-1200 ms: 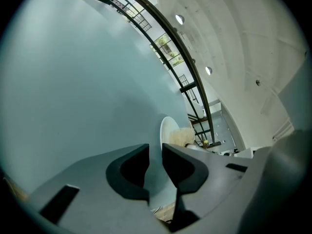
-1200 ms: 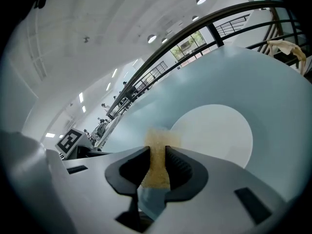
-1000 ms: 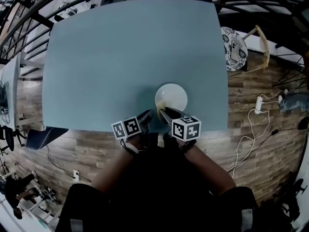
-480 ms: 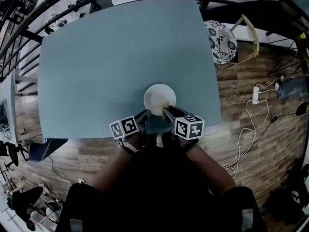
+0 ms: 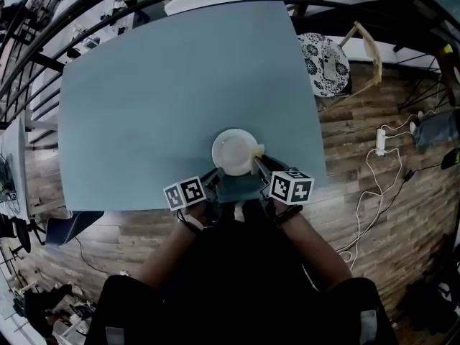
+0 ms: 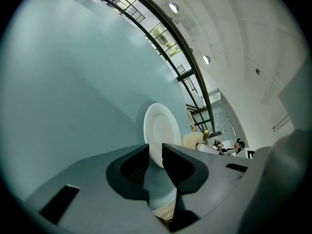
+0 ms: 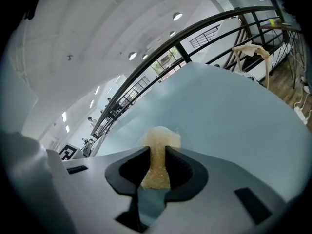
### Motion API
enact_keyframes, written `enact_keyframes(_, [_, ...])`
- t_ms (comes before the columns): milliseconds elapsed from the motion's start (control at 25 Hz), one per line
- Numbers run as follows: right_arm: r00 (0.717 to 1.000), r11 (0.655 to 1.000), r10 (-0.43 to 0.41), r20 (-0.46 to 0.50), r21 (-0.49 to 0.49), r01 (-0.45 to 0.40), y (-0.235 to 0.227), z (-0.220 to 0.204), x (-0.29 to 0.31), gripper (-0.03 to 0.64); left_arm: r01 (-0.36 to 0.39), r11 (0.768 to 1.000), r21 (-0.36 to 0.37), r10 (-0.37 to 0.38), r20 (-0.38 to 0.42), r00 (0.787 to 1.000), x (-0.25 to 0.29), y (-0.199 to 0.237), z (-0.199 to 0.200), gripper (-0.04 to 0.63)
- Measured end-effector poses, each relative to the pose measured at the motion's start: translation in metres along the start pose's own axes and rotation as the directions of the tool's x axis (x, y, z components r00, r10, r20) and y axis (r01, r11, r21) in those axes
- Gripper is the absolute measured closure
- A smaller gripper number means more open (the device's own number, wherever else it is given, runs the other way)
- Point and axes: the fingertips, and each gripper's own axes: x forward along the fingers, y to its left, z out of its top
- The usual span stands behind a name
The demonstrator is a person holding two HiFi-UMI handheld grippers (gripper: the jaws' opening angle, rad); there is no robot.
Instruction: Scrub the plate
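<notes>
The white plate (image 5: 231,152) sits near the front edge of the blue worktop (image 5: 158,99). The left tongs (image 5: 213,177) pinch its near rim. The right tongs (image 5: 260,165) squeeze a yellow sponge (image 5: 259,149) just beside the plate's right rim.

Desk (image 5: 158,92): on the floor, with the person at its near edge.
Plate (image 5: 233,152): on the desk, close to the near edge, right of centre.
Left gripper (image 5: 213,176): at the plate's near-left, fingers either side of its rim.
Right gripper (image 5: 260,165): at the plate's near-right.
Sponge (image 5: 258,149): between the right gripper's fingers, at the plate's right rim.
Stool (image 5: 323,63): on the floor beside the desk's far right corner.
Power strip (image 5: 380,141): on the floor, right of the desk.
</notes>
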Motion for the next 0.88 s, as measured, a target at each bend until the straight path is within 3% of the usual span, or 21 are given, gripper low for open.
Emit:
enact_keyframes(400, [1.000,0.999,0.018,0.003,-0.038,-0.017,0.020,0.012,0.013,0.512,-0.006,0.999,-0.032,0.008,0.061,0.998,-0.025,0.012,0.009,0.505])
enact_keyframes(880, [0.979,0.982,0.118,-0.167,-0.126,-0.140,0.089,-0.040,0.056,0.512,-0.007,0.997,-0.072,0.016,0.127,0.992,-0.064,0.035,0.019,0.505])
